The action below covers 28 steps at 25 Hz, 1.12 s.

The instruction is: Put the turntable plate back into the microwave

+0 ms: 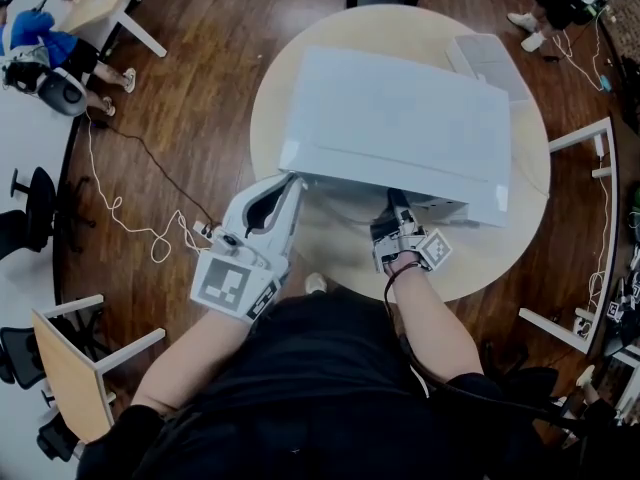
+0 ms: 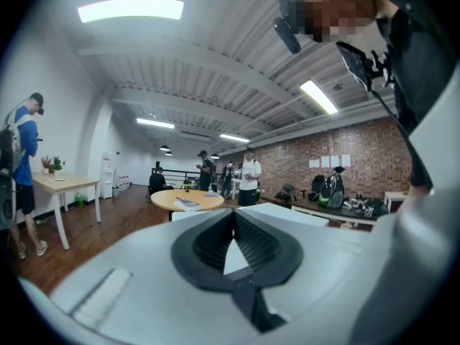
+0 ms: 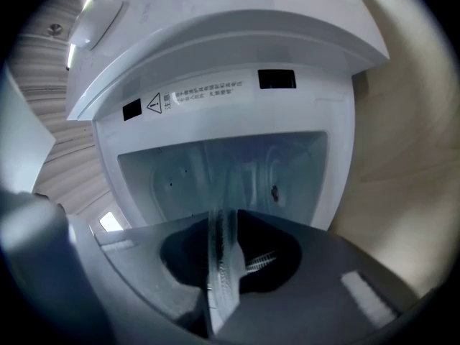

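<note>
Nearest the person, at the desk's near edge, the left gripper [image 1: 262, 230] [image 2: 233, 225] has its dark fingers [image 2: 208, 243] closed tip to tip with nothing between them. The tips lie by the near left corner of the microwave.

To its right, the right gripper [image 1: 398, 218] [image 3: 224, 228] reaches level under the overhanging front of the microwave. Its fingers [image 3: 277, 254] are clamped on the one clear glass turntable plate [image 3: 221, 272]. The plate shows only in the right gripper view, where it is seen edge-on as a thin, see-through disc with a fine ribbed pattern along its rim. It is off the desk, at the mouth of the oven, and its far edge points into the open cavity.

Beyond stands one white box-shaped microwave [image 1: 400, 118] [image 3: 215, 56] in the middle of the single round, pale wooden desk [image 1: 500, 253] [image 3: 417, 121]. Its cavity walls are pale, and a printed warning strip runs above the opening.

By the far right edge of the desk lies one flat white box [image 1: 485, 60].
</note>
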Motion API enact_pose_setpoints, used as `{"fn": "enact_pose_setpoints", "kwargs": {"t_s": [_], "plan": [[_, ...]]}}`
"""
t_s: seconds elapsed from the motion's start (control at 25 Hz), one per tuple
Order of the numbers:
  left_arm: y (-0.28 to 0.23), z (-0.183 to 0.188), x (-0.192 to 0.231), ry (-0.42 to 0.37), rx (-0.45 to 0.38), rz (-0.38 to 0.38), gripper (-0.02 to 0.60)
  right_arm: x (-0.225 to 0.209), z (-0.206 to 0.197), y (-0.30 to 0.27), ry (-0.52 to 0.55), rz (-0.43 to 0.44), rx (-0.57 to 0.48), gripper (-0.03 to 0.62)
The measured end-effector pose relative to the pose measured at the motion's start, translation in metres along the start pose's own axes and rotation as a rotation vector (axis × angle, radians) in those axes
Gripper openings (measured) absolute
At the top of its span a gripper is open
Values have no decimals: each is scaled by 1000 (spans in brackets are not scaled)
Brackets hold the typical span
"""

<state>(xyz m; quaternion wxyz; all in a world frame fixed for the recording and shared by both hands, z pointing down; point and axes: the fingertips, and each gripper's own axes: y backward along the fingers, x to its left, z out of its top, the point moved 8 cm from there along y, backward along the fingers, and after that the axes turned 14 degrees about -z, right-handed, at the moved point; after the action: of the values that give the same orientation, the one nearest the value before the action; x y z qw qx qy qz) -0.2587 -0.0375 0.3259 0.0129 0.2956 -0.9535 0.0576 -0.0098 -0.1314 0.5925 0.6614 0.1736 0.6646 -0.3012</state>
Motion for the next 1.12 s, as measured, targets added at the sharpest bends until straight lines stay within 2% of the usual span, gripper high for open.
{"fn": "enact_pose_setpoints", "kwargs": {"t_s": [0.52,1.12], "plan": [[-1,1,-2,-3,4,36,2,-2,6,-16,-12,-12,-14,40],[6,-2,-2,9,10,83,2,-8,17,-29,-6,-75,-73,40]]}}
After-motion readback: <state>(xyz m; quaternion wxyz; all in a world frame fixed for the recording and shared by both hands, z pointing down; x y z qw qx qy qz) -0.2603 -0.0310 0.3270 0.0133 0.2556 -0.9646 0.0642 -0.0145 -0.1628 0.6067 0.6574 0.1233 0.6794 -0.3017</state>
